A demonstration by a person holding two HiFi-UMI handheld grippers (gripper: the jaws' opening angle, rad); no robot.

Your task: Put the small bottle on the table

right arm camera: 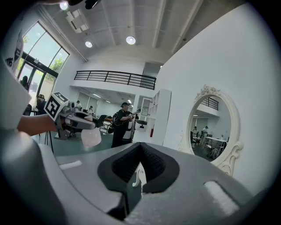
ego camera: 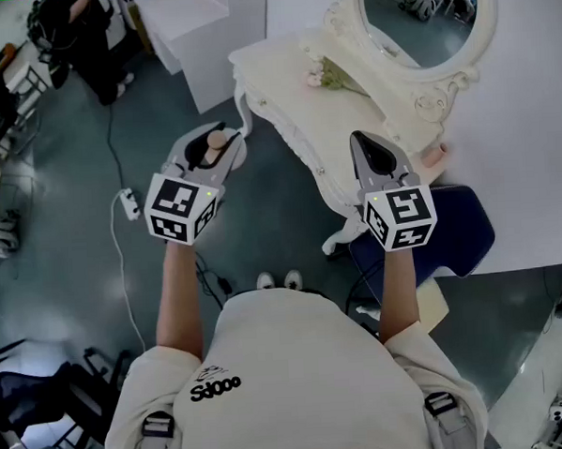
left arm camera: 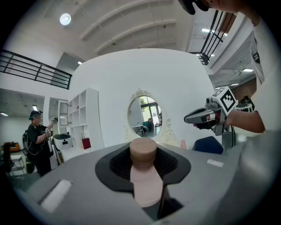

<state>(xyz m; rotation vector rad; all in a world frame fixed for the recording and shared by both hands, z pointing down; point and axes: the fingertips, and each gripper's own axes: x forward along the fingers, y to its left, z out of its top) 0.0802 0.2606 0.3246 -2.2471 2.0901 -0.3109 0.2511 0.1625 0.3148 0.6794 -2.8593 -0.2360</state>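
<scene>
From the head view, the left tongs [ego camera: 213, 147] grip the small bottle [ego camera: 216, 138] by its body, cap pointing away. It hangs over the floor [ego camera: 161, 94], just short of the white surface [ego camera: 273, 74], so it is probably being carried there. The right tongs [ego camera: 363, 147] hover over the surface's edge, pinched together, likely just kept out of the way.

In the left gripper view, the pads clamp the bottle's pale body [left arm camera: 145, 182] below its wooden cap, leaving the base free to be set down. The mirror [left arm camera: 145, 116] stands ahead.

The right gripper view shows its own tongs [right arm camera: 138, 172] closed on nothing.
</scene>
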